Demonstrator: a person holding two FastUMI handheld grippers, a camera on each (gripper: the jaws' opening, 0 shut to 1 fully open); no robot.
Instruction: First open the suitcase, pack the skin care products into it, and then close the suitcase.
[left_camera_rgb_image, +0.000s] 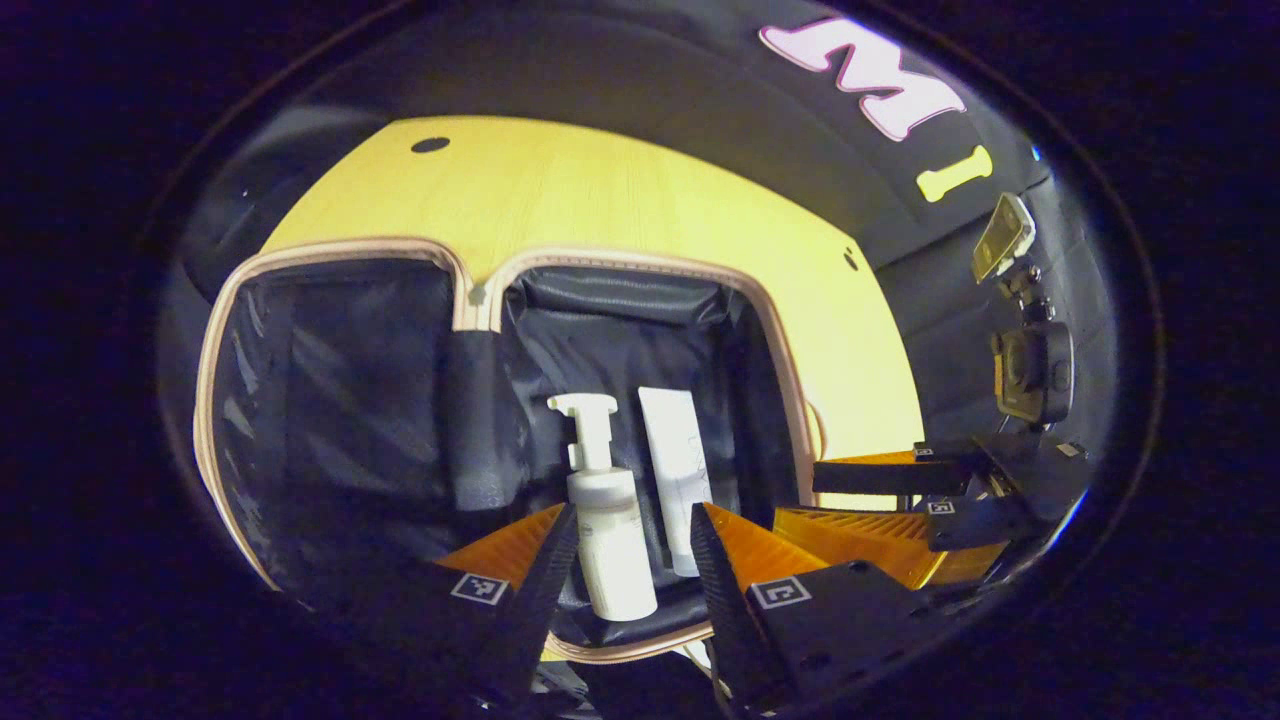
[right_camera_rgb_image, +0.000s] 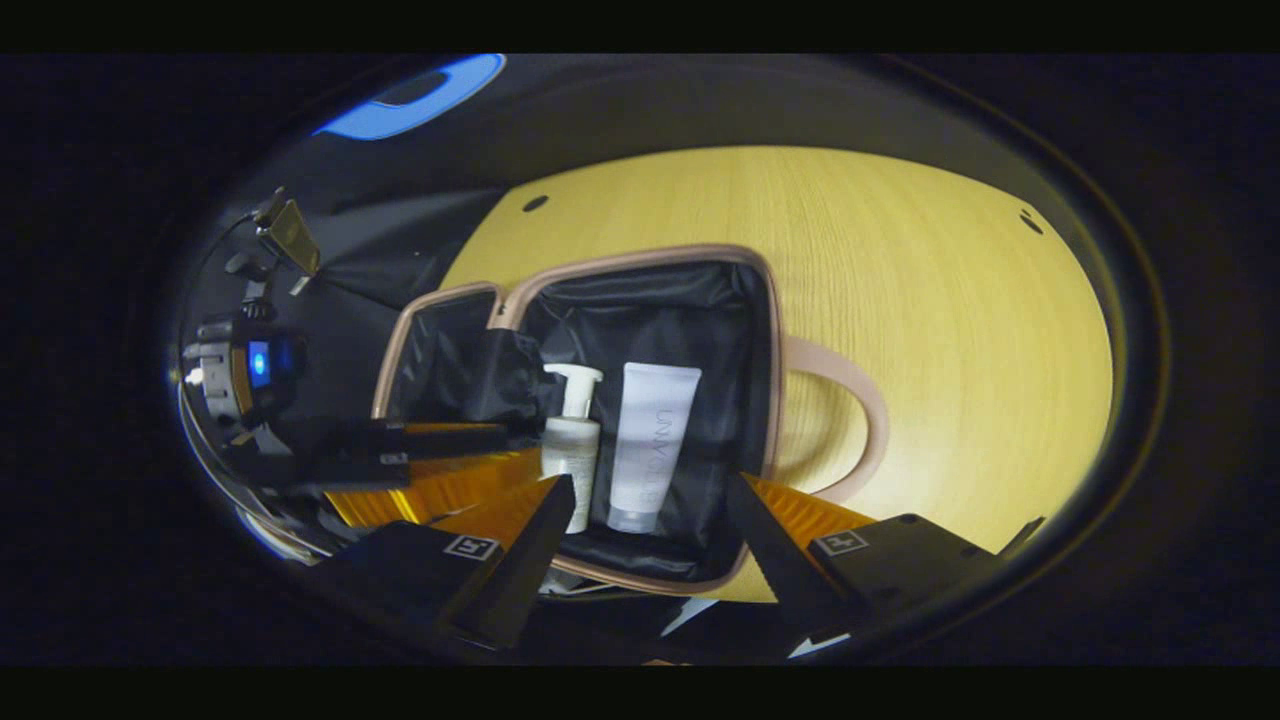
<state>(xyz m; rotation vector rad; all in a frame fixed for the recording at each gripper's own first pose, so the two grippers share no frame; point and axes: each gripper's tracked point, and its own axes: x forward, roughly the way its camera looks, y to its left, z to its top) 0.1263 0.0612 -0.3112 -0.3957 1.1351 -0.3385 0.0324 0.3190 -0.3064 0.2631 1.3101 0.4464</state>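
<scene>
The suitcase (left_camera_rgb_image: 335, 245) lies open on the yellow table, with black lining and a pale pink rim. In its right half lie a white pump bottle (left_camera_rgb_image: 610, 535) and a white tube (left_camera_rgb_image: 678, 470), side by side. My left gripper (left_camera_rgb_image: 630, 575) hovers open over the near rim, its fingers either side of the bottle but clear of it. To its right is my right gripper (left_camera_rgb_image: 875, 497). In the right gripper view, the right gripper (right_camera_rgb_image: 655, 555) stands open above the near rim, facing the bottle (right_camera_rgb_image: 572, 440) and tube (right_camera_rgb_image: 655, 440). The left gripper (right_camera_rgb_image: 470, 455) reaches in from the left.
The suitcase's pink handle (right_camera_rgb_image: 860, 420) arcs out over the table (right_camera_rgb_image: 950, 330) on the right. The left half of the case (left_camera_rgb_image: 340, 400) holds nothing I can see. A camera on a stand (left_camera_rgb_image: 1030, 370) sits at the booth wall.
</scene>
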